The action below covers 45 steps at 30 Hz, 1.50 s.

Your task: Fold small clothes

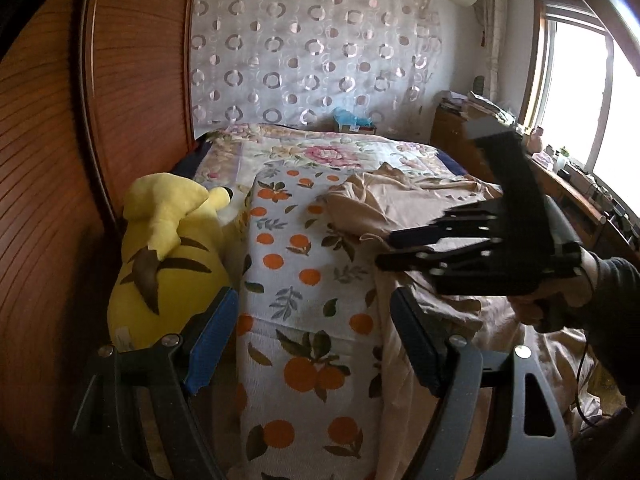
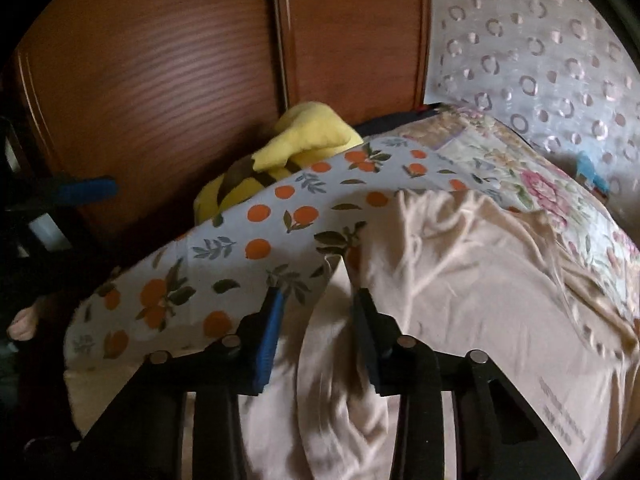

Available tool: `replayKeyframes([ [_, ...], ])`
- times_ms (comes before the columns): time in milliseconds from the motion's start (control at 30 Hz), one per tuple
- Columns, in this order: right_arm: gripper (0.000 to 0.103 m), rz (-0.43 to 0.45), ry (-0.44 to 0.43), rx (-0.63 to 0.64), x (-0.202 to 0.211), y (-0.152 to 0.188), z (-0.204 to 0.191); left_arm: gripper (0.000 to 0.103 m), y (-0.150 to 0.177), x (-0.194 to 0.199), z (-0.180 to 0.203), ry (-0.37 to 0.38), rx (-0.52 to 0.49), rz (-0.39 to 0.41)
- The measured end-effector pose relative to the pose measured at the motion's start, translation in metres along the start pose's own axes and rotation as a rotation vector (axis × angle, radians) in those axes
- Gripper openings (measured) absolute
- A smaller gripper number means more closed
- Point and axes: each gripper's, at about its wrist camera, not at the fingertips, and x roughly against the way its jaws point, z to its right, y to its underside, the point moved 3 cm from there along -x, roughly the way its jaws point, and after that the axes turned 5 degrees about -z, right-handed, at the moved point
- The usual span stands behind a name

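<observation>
Beige garment (image 2: 460, 280) between narrowed right claw (image 2: 316, 300); only left view shows window (image 1: 580, 92)

Faint grey print, perhaps two lines, marks the beige garment (image 2: 460, 280); too blurred to read.

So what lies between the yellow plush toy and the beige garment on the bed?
In the left wrist view, only the orange-print cloth separates the yellow plush toy from the beige garment.

beige garment (image 2: 460, 280): soft matt cloth | wardrobe (image 1: 132, 80): glossy ribbed wood
</observation>
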Motion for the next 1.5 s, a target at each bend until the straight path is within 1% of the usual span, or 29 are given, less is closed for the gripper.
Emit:
replayKeyframes([
  [67,0.027,-0.028,0.048,0.004,-0.013,-0.004,0.009,0.079,0.002,-0.001,0.001,0.003,-0.003,-0.004],
  [133,0.02,-0.034,0.041,-0.001,-0.02,-0.009,0.013,0.079,0.003,-0.002,0.002,0.008,-0.004,-0.006],
  [167,0.011,-0.029,0.036,-0.001,-0.02,-0.01,0.014,0.079,0.004,-0.002,0.003,0.008,-0.005,-0.006],
  [200,0.006,-0.013,0.022,-0.002,-0.017,-0.01,0.014,0.079,0.005,-0.002,0.004,0.009,-0.007,-0.007],
  [300,0.005,0.078,-0.002,-0.034,0.007,-0.012,0.024,0.079,0.006,-0.004,0.007,0.009,-0.014,-0.011],
  [367,0.005,0.154,-0.005,-0.074,0.027,-0.012,0.033,0.079,0.006,-0.006,0.01,0.012,-0.017,-0.014],
  [433,0.005,0.214,0.021,-0.11,0.044,-0.011,0.044,0.079,0.006,-0.009,0.014,0.018,-0.016,-0.019],
  [500,0.005,0.237,0.043,-0.144,0.055,-0.007,0.057,0.079,0.006,-0.011,0.017,0.018,-0.019,-0.025],
  [567,0.005,0.237,0.086,-0.198,0.063,0.003,0.074,0.079,0.004,-0.012,0.021,0.021,-0.025,-0.025],
  [700,0.005,0.205,0.195,-0.305,0.061,0.029,0.107,0.079,0.002,-0.015,0.027,0.023,-0.037,-0.027],
  [800,0.005,0.168,0.239,-0.371,0.06,0.048,0.122,0.079,0.0,-0.019,0.031,0.023,-0.044,-0.032],
  [867,0.005,0.139,0.27,-0.39,0.058,0.055,0.129,0.079,-0.003,-0.022,0.034,0.024,-0.049,-0.038],
  [933,0.012,0.112,0.302,-0.395,0.055,0.06,0.134,0.079,-0.005,-0.026,0.037,0.025,-0.055,-0.043],
  [1000,0.023,0.111,0.295,-0.387,0.056,0.06,0.137,0.079,-0.011,-0.032,0.041,0.031,-0.068,-0.05],
  [1033,0.025,0.109,0.297,-0.379,0.056,0.062,0.138,0.079,-0.014,-0.035,0.042,0.033,-0.074,-0.052],
  [1067,0.034,0.104,0.3,-0.374,0.056,0.065,0.139,0.079,-0.017,-0.039,0.043,0.036,-0.078,-0.056],
  [1100,0.047,0.096,0.302,-0.37,0.056,0.069,0.14,0.079,-0.021,-0.043,0.043,0.037,-0.079,-0.06],
  [1133,0.052,0.093,0.305,-0.371,0.056,0.072,0.146,0.079,-0.025,-0.047,0.044,0.037,-0.083,-0.062],
  [1167,0.054,0.089,0.306,-0.373,0.057,0.074,0.148,0.079,-0.029,-0.05,0.045,0.036,-0.088,-0.063],
  [1233,0.054,0.063,0.304,-0.38,0.057,0.075,0.152,0.079,-0.039,-0.062,0.046,0.034,-0.101,-0.073],
  [1367,0.054,0.016,0.3,-0.383,0.059,0.091,0.162,0.078,-0.054,-0.087,0.048,0.039,-0.107,-0.102],
  [1400,0.054,0.007,0.298,-0.385,0.059,0.094,0.164,0.077,-0.058,-0.095,0.048,0.037,-0.11,-0.112],
  [1433,0.054,-0.001,0.295,-0.384,0.059,0.096,0.165,0.072,-0.062,-0.102,0.049,0.039,-0.113,-0.123],
  [1500,0.054,-0.01,0.282,-0.377,0.06,0.099,0.168,0.069,-0.068,-0.115,0.049,0.036,-0.12,-0.143],
])
